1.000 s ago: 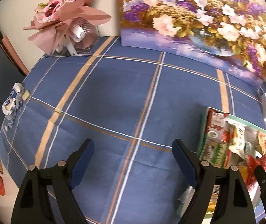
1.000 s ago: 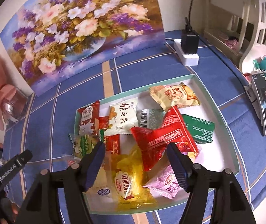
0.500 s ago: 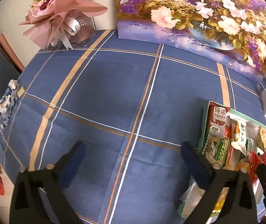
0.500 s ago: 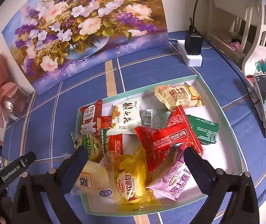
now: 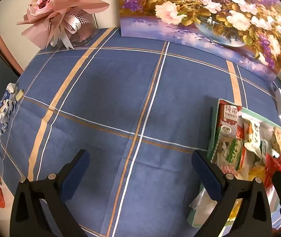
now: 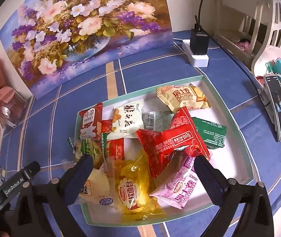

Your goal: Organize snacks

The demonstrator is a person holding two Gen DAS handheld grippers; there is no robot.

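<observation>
- While both tools hang over the blue plaid tablecloth (image 5: pixel 105 90), neither holds anything: the left gripper (image 5: pixel 140 169) has its jaws spread wide over bare cloth, and the right gripper (image 6: pixel 143 172) has its jaws spread equally wide above the tray (image 6: pixel 237 136). Both sets of jaws have just been opening; nothing is pinched between either pair.
- Snacks lie heaped in the tray, which sits centre frame in the right wrist view and at the right edge of the left wrist view. Noted: a red packet (image 6: pixel 172 140) lying on top mid-tray, a yellow packet (image 6: pixel 134 189) and a pink packet (image 6: pixel 181 187) at the lower edge, a tan Swiss-roll packet (image 6: pixel 183 96) at the upper right, a white packet (image 6: pixel 126 121) and a green packet (image 6: pixel 209 135).
- Judged step: the outset of a pick; sorting appears barely begun, as the packets overlap and none lies on the cloth.
- Next move calls for lowering the right gripper onto one packet, likely the yellow or red one framed by its jaws, and closing on that alone.
- Risk: slippery wrappers overlap, so a neighbour may be dragged along.
- Out of the working area: a flower painting (image 6: pixel 85 29) and bouquet (image 5: pixel 61 13) at the top of the frame.
</observation>
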